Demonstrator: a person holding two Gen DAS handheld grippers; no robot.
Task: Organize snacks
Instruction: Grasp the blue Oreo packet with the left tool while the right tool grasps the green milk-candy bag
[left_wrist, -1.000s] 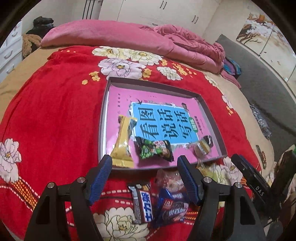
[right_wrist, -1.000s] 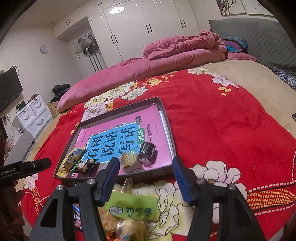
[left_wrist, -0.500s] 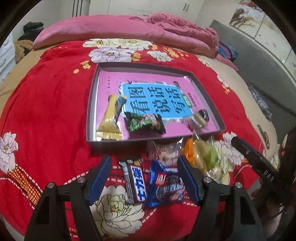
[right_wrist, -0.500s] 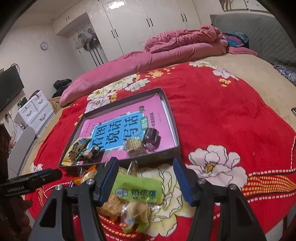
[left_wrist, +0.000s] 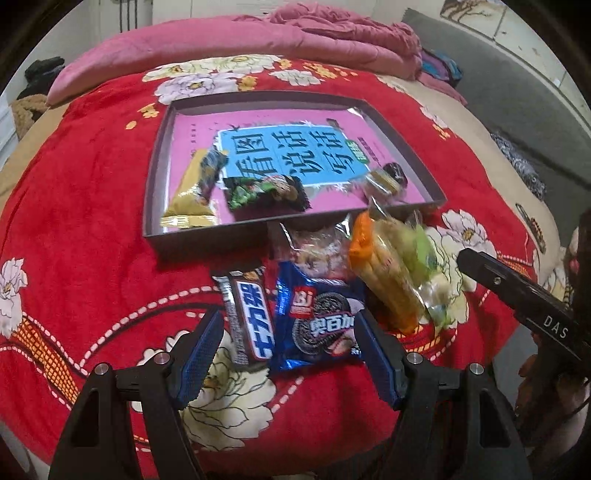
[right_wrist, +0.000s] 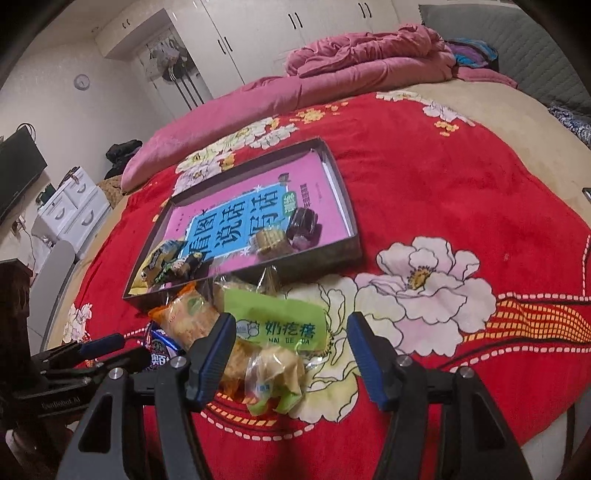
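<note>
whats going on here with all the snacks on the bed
A person holds a gripper in each hand over snack packets on a red floral blanket. The left gripper, open, hangs over a chocolate bar and a blue cookie packet. The right gripper, open, frames a green packet. Four snacks already lie in the shallow box.

Dim indoor light; fisheye bending, dark vignetted corners; slight blur.

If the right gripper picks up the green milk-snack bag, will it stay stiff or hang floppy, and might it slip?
The green milk-snack bag looks like thin crinkled film, so it will probably sag. Its glossy surface may slip between the pads. It lies partly on a clear cracker pack, which may shift with it.
</note>
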